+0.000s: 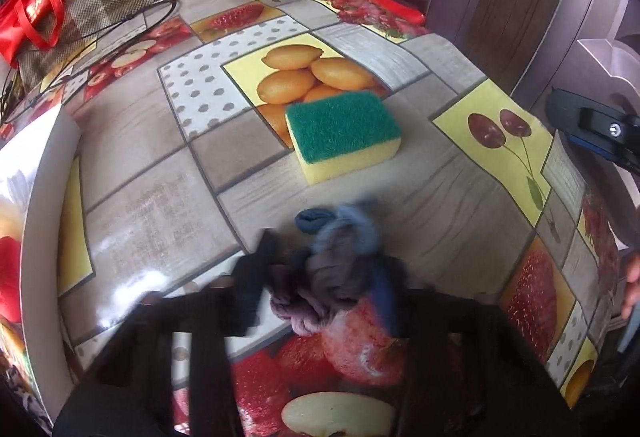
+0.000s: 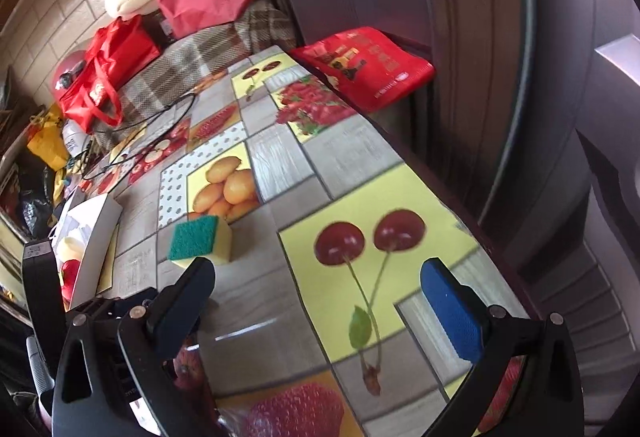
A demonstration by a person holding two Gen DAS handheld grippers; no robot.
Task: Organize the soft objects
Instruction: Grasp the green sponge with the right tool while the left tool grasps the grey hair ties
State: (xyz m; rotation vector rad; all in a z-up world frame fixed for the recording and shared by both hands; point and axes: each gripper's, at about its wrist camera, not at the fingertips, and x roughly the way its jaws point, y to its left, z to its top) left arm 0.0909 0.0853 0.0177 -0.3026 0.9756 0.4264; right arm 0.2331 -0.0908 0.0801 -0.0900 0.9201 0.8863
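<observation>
Between the fingers of the left gripper (image 1: 320,277), at the near edge of the table (image 1: 460,197), sits a crumpled cloth (image 1: 332,269), and the jaws are closed on it. It is a twisted bundle, blue-grey at its far end and dull purple nearer the camera, with a darker blue fold poking out on its far left. The gripper points steeply down at the fruit-print tablecloth, its dark fingers blurred on either side of the bundle.

Just beyond the cloth, clear of it, lies a sponge (image 1: 344,135) with a green scouring top and a yellow body, flat on the picture of lemons. A white box (image 1: 44,197) stands at the left edge of the table.

Farther right, the right gripper (image 2: 324,301) hangs tilted down over the printed cherries, its jaws wide apart with nothing between them; one pad (image 2: 452,313) is blue. From this side the sponge (image 2: 202,241) lies to the far left of that gripper, near its left finger but apart from it.
</observation>
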